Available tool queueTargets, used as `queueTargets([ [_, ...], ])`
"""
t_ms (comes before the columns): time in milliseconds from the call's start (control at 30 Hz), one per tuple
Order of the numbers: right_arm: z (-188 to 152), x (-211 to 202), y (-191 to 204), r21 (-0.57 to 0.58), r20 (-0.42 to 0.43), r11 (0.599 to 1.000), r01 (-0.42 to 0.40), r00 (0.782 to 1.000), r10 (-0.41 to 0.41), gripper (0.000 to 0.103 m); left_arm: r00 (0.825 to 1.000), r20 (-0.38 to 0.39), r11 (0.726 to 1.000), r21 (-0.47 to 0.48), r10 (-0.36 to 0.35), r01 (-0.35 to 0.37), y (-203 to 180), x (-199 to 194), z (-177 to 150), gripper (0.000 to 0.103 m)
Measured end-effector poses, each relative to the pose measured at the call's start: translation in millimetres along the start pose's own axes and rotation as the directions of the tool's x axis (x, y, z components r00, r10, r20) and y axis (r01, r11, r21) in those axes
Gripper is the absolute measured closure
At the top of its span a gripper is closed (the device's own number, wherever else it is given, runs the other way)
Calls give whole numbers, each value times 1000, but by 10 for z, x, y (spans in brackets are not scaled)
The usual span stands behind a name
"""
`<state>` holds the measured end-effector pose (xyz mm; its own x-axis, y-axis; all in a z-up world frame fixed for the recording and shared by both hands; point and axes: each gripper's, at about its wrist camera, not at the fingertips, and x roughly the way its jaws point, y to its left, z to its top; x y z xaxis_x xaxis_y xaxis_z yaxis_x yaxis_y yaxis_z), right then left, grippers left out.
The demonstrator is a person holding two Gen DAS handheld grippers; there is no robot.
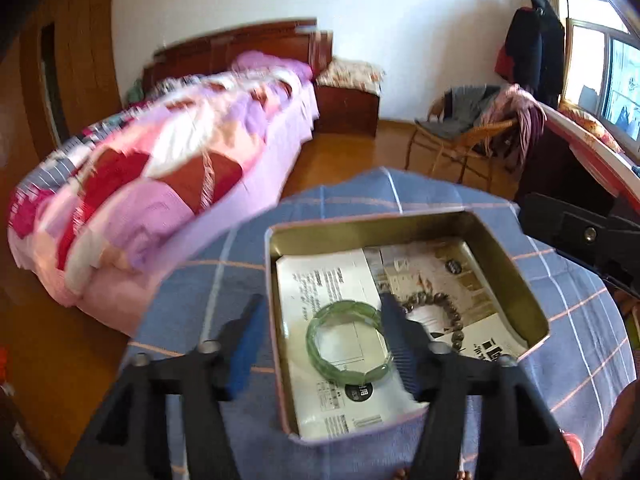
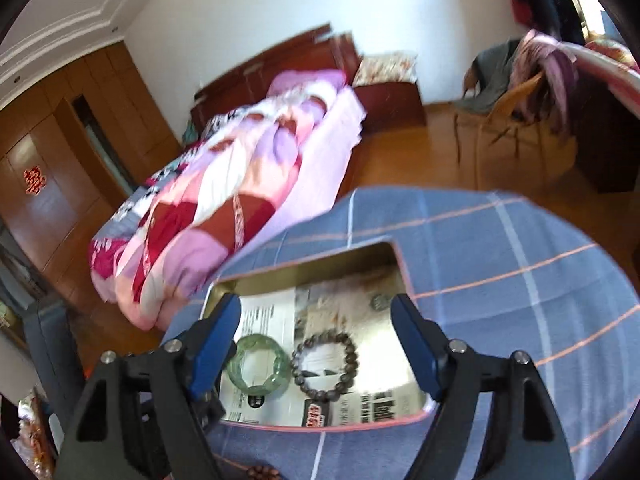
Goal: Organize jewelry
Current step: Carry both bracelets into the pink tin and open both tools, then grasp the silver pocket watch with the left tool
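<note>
Green bangle (image 2: 258,366) and brown bead bracelet (image 2: 325,366) lie side by side, lower centre, inside metal tin (image 2: 404,276) on checked surface (image 2: 500,264). Left gripper (image 1: 316,340) and right gripper (image 2: 316,344) both spread wide, empty. Judged best: lift straight clear, avoid snagging tin rim.

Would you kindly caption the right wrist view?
Open right gripper above tin holding green bangle and bead bracelet.

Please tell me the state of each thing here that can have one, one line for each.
Tin: open, no lid on, paper-lined.
Green bangle: lying flat in the tin, not held.
Bead bracelet: lying flat in the tin beside the bangle, not held.
Left gripper: jaws open, empty.
Right gripper: jaws open, empty.
</note>
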<state>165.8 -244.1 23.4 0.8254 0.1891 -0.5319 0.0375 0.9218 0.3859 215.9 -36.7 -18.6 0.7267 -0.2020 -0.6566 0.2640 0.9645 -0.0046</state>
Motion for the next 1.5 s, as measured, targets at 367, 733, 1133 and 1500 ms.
queueTargets([
  [367,-626,-437,-5,-68,-18,991,113,993,-114,23,1000,24,996,-86,-3,5,221,-705,-486,40],
  [733,-1023,-793,-72,-73,-19,989,128,991,-130,23,1000,-2,993,-120,13,-13,281,-1015,-983,40],
  [1133,-1329,-1032,-11,-137,-9,979,153,988,-156,23,996,-34,996,-51,-77,75,146,-1198,-1416,40],
  [1500,-1418,-1081,-33,-132,-9,979,157,987,-160,23,992,-127,994,-112,-26,11,85,-911,-1471,40],
])
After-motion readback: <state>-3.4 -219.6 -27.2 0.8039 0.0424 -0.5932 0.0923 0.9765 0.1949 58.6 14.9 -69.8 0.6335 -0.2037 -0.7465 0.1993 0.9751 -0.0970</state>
